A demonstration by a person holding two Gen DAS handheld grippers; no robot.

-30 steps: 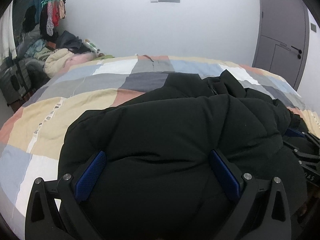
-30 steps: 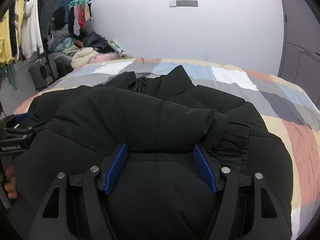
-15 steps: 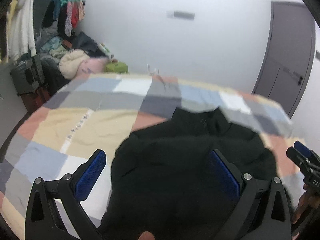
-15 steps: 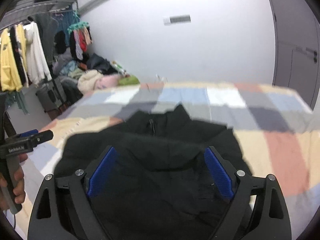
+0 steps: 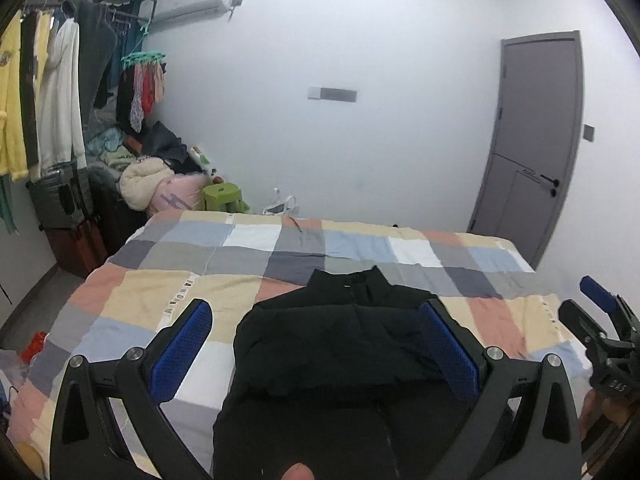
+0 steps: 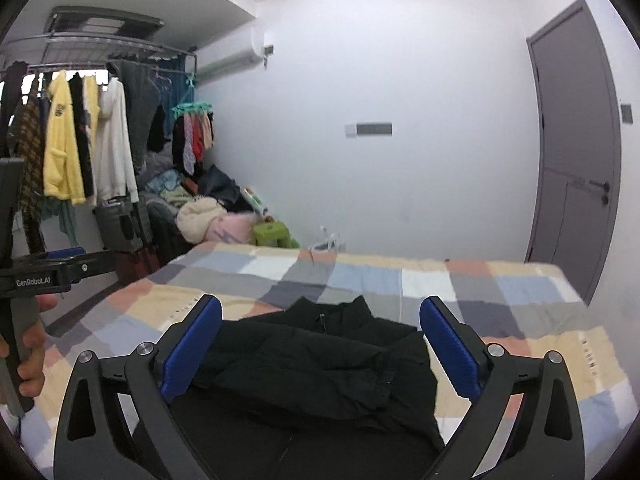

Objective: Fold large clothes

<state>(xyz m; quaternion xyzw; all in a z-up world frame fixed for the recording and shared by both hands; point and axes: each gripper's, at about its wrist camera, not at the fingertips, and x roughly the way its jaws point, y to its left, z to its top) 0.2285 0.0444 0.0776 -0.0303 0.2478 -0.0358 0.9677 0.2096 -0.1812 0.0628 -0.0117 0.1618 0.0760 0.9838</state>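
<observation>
Folded black padded jacket (image 6: 320,364) lay on patchwork-quilted bed (image 6: 500,292); right gripper (image 6: 320,348) jaws just widened, empty above it; left gripper (image 5: 316,344) gaped wide, empty

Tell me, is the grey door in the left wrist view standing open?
No, the grey door sits shut flush in its frame beside the white wall.

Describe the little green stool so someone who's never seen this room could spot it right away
Start at the bed with the patchwork checked cover and look past its far left corner, toward the white wall. On the floor there, beside the cream and pink heap of soft laundry, stands the small lime-green plastic stool. It is the only bright green, hard-edged thing among the clothes.
</observation>
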